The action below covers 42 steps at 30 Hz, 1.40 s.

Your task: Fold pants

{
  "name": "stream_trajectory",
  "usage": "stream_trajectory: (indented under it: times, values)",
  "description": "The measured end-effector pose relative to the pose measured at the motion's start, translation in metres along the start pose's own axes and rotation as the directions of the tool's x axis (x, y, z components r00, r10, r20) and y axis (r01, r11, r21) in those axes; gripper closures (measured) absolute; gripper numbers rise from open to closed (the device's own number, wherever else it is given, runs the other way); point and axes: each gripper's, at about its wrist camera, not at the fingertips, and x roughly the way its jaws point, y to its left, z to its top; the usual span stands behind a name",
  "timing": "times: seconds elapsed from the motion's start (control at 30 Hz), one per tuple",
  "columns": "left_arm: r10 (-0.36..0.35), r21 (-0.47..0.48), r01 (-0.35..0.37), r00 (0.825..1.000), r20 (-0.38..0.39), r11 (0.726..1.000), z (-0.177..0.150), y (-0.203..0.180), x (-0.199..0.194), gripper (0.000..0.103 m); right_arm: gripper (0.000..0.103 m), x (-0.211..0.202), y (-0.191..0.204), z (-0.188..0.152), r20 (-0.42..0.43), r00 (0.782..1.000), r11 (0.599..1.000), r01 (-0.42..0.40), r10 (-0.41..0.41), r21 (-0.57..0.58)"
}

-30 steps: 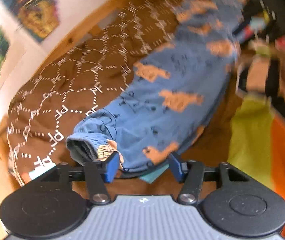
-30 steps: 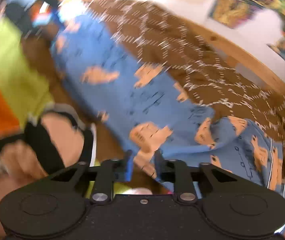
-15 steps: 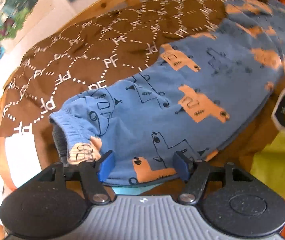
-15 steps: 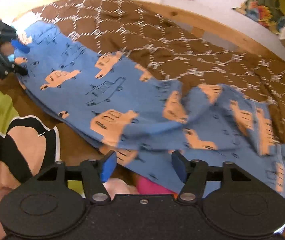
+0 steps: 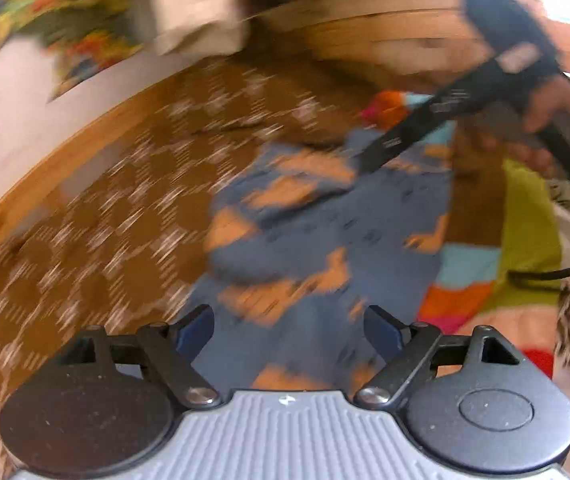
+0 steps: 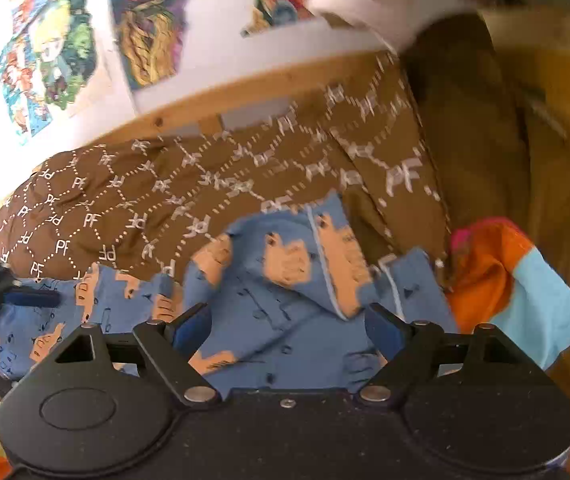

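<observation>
Plainly the blue pants are soft, light and floppy, best pinched at a hem or waistband edge, while each hand-held gripper gapes wide, holding nothing.

My left gripper has its jaws spread wide with nothing between the blue pads. My right gripper is spread just as wide and holds nothing. In the blurred left wrist view, my right hand grips the right gripper's black body at the upper right, fingers wrapped around it.
</observation>
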Motion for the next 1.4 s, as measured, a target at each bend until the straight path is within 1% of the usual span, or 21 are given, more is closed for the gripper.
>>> stream_trajectory:
  times: [0.1,0.2,0.23,0.33,0.43,0.47,0.57,0.63,0.67,0.73,0.77,0.83,0.87,0.93,0.97,1.0,1.07,1.17,1.27,1.33,1.4]
  values:
    - [-0.067,0.048,0.066,0.998,0.022,0.997,0.007,-0.019,0.017,0.017,0.017,0.011,-0.023,0.003,-0.052,0.995,0.989,-0.081,0.088,0.123]
    - [-0.099,0.075,0.099,0.995,0.000,0.992,0.008,-0.029,0.037,0.023,0.015,0.024,-0.029,0.006,-0.068,0.990,0.979,-0.112,0.124,0.168]
    - [-0.101,0.070,0.102,0.995,-0.010,0.992,0.007,-0.030,0.043,0.025,0.014,0.028,-0.029,0.006,-0.073,0.990,0.979,-0.105,0.119,0.173]
    - [-0.100,0.012,0.101,0.993,-0.059,0.995,0.000,-0.024,0.052,0.038,0.015,0.038,-0.029,0.006,-0.090,0.994,0.979,-0.049,0.068,0.195]
    - [-0.088,-0.043,0.084,0.993,-0.080,0.996,-0.006,-0.019,0.053,0.053,0.017,0.042,-0.029,0.006,-0.054,0.998,0.973,-0.009,0.022,0.232]
    - [-0.082,-0.051,0.078,0.993,-0.084,0.996,-0.007,-0.019,0.053,0.060,0.018,0.043,-0.030,0.006,-0.041,0.999,0.969,0.003,0.007,0.247]
    - [-0.064,-0.031,0.061,0.993,-0.098,0.998,-0.006,-0.026,0.051,0.077,0.030,0.045,-0.035,0.004,-0.010,0.999,0.955,0.045,-0.044,0.294]
    - [-0.036,0.018,0.038,0.994,-0.100,0.999,-0.006,-0.036,0.051,0.080,0.040,0.045,-0.037,0.001,0.004,0.998,0.945,0.062,-0.067,0.322]
    - [-0.023,0.048,0.028,0.995,-0.101,0.998,-0.006,-0.041,0.050,0.083,0.042,0.045,-0.038,0.001,0.008,0.997,0.940,0.064,-0.071,0.334]
    - [-0.001,0.081,0.010,0.994,-0.110,0.997,-0.006,-0.046,0.050,0.085,0.054,0.045,-0.041,-0.001,0.007,0.997,0.930,0.072,-0.080,0.362]
    - [0.006,0.082,0.003,0.993,-0.117,0.997,-0.006,-0.046,0.051,0.088,0.057,0.045,-0.043,-0.002,0.003,0.996,0.923,0.077,-0.085,0.378]
    - [0.012,0.059,-0.004,0.991,-0.132,0.998,-0.004,-0.045,0.054,0.090,0.068,0.045,-0.046,-0.003,-0.002,0.996,0.911,0.088,-0.095,0.404]
    - [0.014,0.041,-0.009,0.990,-0.143,0.999,-0.003,-0.044,0.056,0.091,0.071,0.045,-0.047,-0.003,-0.003,0.995,0.904,0.090,-0.097,0.418]
    - [0.019,0.009,-0.018,0.987,-0.160,1.000,-0.002,-0.041,0.058,0.091,0.086,0.046,-0.051,-0.003,-0.009,0.994,0.891,0.099,-0.106,0.443]
    - [0.020,-0.002,-0.020,0.986,-0.164,1.000,-0.002,-0.040,0.058,0.093,0.089,0.046,-0.051,-0.003,-0.006,0.994,0.891,0.102,-0.110,0.443]
    - [0.019,-0.010,-0.021,0.986,-0.166,1.000,-0.002,-0.039,0.058,0.098,0.092,0.045,-0.051,-0.002,0.000,0.994,0.894,0.101,-0.112,0.436]
    - [0.016,-0.022,-0.020,0.986,-0.168,1.000,-0.003,-0.038,0.058,0.101,0.095,0.039,-0.047,-0.002,0.016,0.992,0.907,0.105,-0.122,0.407]
    - [0.013,-0.035,-0.019,0.988,-0.156,0.999,-0.002,-0.035,0.053,0.102,0.095,0.017,-0.034,0.004,0.071,0.987,0.937,0.116,-0.147,0.328]
    - [-0.002,-0.050,-0.005,0.991,-0.132,0.999,0.001,-0.029,0.042,0.103,0.096,-0.013,-0.024,0.013,0.131,0.979,0.956,0.115,-0.154,0.269]
    - [-0.023,-0.051,0.017,0.993,-0.120,0.999,0.002,-0.026,0.036,0.103,0.096,-0.034,-0.020,0.018,0.145,0.977,0.964,0.122,-0.159,0.236]
    - [-0.050,-0.046,0.045,0.993,-0.111,0.998,0.000,-0.024,0.029,0.103,0.096,-0.051,-0.019,0.020,0.133,0.977,0.968,0.136,-0.166,0.210]
